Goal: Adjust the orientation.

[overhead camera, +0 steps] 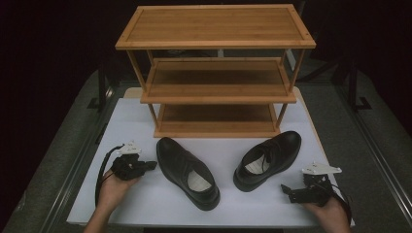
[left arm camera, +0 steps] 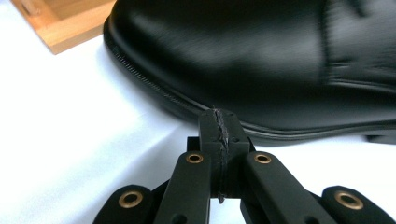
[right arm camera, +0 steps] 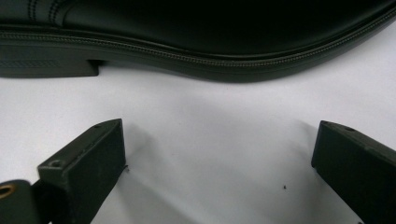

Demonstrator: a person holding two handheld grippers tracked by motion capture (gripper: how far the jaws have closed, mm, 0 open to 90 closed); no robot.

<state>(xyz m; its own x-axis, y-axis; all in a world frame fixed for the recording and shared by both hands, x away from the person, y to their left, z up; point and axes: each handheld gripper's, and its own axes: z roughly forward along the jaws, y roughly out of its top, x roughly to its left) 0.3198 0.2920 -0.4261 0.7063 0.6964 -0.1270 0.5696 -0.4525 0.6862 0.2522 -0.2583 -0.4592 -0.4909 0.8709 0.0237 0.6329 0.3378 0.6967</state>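
High view: two black leather shoes on white worktop (overhead camera: 136, 121), in front of wooden three-tier rack (overhead camera: 216, 73). Left shoe (overhead camera: 187, 171) just beside left tool (overhead camera: 150, 165), toe toward rack; right shoe (overhead camera: 268, 159) near right tool (overhead camera: 286, 190), well apart from its mate. Left tool (left arm camera: 219, 122) closed tight, pads pressed together on nothing, tip just at welt of left shoe (left arm camera: 261, 60). Right tool (right arm camera: 217, 158) spread wide and empty, facing sole edge of right shoe (right arm camera: 201, 32). Probably moderately heavy, stiff at sole and heel, softer and slick on polished upper; best taken at collar rim or heel counter. Rack posts and low shelf gaps likely to crowd any placing.
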